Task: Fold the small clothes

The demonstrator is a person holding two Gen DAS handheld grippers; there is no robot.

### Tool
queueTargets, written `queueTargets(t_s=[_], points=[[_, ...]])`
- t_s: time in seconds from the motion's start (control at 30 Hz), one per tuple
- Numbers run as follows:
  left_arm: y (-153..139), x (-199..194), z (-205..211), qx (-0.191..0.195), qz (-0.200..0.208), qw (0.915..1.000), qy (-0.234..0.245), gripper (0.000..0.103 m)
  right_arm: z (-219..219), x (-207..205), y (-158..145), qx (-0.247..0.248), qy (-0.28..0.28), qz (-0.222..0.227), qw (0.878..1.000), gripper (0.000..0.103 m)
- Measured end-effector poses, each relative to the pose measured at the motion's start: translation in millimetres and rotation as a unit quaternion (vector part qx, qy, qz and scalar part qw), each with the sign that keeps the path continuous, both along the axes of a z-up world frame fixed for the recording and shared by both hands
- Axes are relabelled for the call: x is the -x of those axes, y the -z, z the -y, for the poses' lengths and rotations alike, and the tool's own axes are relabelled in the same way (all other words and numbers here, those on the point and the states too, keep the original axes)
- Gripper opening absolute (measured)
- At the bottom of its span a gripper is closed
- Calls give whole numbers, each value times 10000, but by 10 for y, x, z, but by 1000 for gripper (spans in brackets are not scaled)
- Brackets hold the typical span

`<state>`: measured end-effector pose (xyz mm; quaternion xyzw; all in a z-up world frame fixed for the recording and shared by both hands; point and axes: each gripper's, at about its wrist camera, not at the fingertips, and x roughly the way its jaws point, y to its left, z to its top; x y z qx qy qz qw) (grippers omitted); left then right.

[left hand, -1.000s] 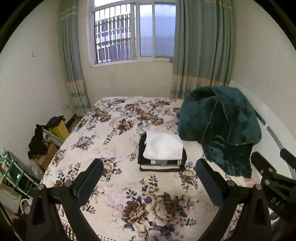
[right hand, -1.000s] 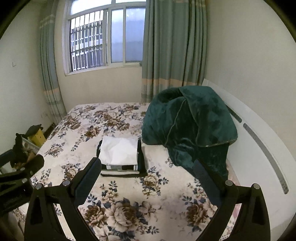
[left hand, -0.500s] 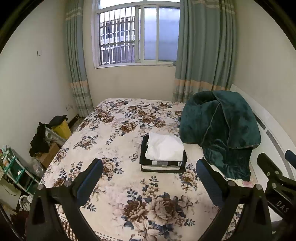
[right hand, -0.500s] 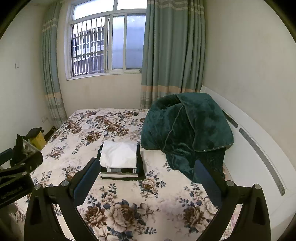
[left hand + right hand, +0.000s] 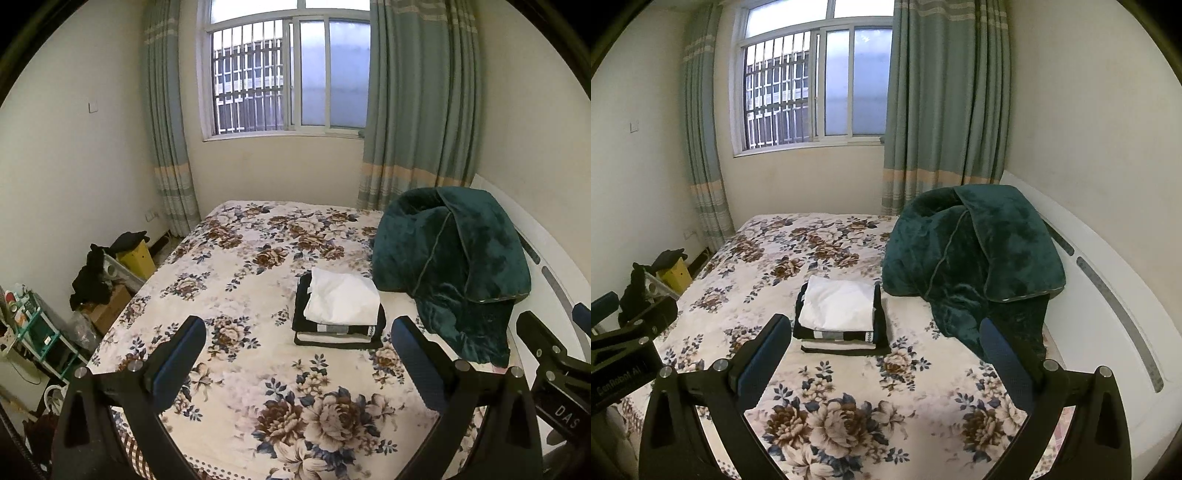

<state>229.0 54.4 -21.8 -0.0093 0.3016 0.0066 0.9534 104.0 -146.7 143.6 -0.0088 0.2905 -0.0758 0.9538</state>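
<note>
Both my left gripper (image 5: 297,363) and right gripper (image 5: 882,356) gape empty above the bed (image 5: 229,280); folded clothes (image 5: 338,314) sit stacked beside a green blanket (image 5: 454,266).

blanket (image 5: 450,266): plush velvety cloth | bedsheet (image 5: 258,280): matt floral cloth

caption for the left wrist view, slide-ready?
Open left gripper above a floral bed, facing a folded clothes stack beside a green blanket.

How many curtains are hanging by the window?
2. One grey-green striped curtain hangs left of the barred window, reaching down beside the floral bed. The other grey-green curtain hangs right of it, behind the dark green plush blanket.
</note>
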Motion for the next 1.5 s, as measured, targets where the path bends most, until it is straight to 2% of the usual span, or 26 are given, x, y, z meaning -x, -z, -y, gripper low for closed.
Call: queueTargets(t_s=[0.83, 1.5], points=[[-1, -14, -23, -65, -43, 9999, 112, 103, -75, -24, 9, -12, 23, 88, 10000, 103], [-9, 82, -43, -49, -70, 10000, 27, 103, -83, -1, 60, 2, 30, 52, 10000, 103]])
